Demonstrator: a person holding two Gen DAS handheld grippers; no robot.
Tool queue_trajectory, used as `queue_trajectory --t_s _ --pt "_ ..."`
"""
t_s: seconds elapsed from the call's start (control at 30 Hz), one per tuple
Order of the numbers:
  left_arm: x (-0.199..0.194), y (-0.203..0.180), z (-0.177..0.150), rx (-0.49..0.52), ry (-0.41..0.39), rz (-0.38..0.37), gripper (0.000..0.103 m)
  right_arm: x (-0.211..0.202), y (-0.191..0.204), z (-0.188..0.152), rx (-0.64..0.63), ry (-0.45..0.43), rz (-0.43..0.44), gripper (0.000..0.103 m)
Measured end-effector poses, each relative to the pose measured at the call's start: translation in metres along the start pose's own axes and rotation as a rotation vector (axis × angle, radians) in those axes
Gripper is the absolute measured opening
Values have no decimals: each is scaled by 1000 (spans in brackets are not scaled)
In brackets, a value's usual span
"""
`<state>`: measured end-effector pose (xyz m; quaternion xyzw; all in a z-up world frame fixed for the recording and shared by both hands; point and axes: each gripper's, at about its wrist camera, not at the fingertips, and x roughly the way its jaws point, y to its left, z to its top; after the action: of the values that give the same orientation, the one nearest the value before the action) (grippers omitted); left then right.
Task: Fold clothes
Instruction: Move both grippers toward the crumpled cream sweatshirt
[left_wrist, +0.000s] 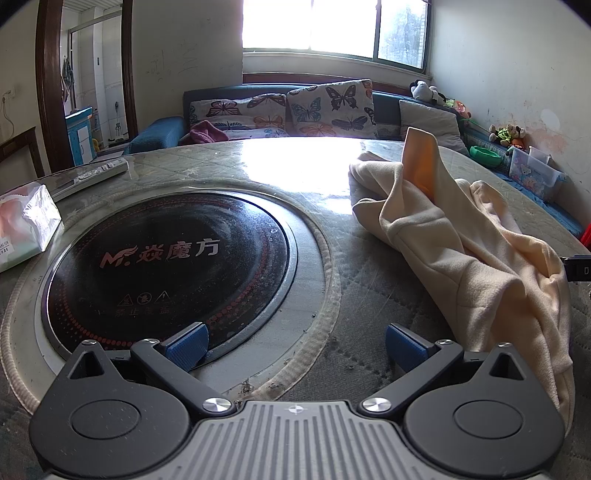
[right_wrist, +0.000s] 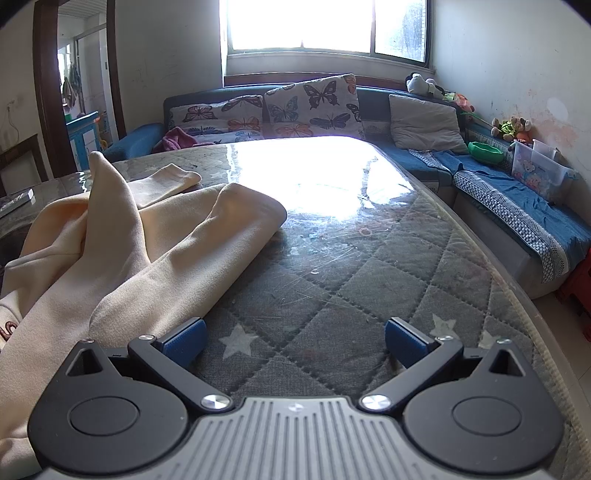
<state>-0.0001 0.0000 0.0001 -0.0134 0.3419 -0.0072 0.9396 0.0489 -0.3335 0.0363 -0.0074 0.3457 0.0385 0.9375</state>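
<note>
One cream garment (left_wrist: 458, 236) lies crumpled on the round table (left_wrist: 280, 177), and two grippers hover low over the tabletop, each with its two blue-padded fingers spread wide and nothing between them. In the left wrist view, going left to right, there is one pack of tissues (left_wrist: 26, 225) at the table's left edge, one remote control (left_wrist: 92, 173) behind it, and one black induction cooktop (left_wrist: 166, 269) set into the table's centre; the left gripper (left_wrist: 295, 345) sits over the cooktop's rim, with the garment just beside its right finger and rising into a bunched peak toward the far side. The right wrist view shows none of the tissue pack and only a sliver of the remote (right_wrist: 16, 201) — instead the garment (right_wrist: 140, 236) fills the left, one sleeve end lying flat farther back, and the right gripper (right_wrist: 293, 341) hangs over bare quilted cover with star prints, its left finger touching or just beside the cloth's edge. Behind, two butterfly cushions (right_wrist: 291, 107) and one grey pillow (right_wrist: 424, 122) rest on the blue sofa (right_wrist: 517, 206).
</note>
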Motion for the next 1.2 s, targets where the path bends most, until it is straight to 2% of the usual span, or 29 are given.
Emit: queue_trajectory --t_s 0.37,0.57,0.77,1.2 --pt "1 -4 -2 -13 6 28 103 -22 6 -13 -30 6 53 103" --pt "-14 -11 -7 -37 32 65 103 -50 23 -24 -40 28 86 103" --pt "-31 -20 -13 -58 55 89 103 -76 35 -36 -32 9 102 103" --pt "-63 -35 -21 -71 65 114 103 -97 57 -54 -54 16 145 103"
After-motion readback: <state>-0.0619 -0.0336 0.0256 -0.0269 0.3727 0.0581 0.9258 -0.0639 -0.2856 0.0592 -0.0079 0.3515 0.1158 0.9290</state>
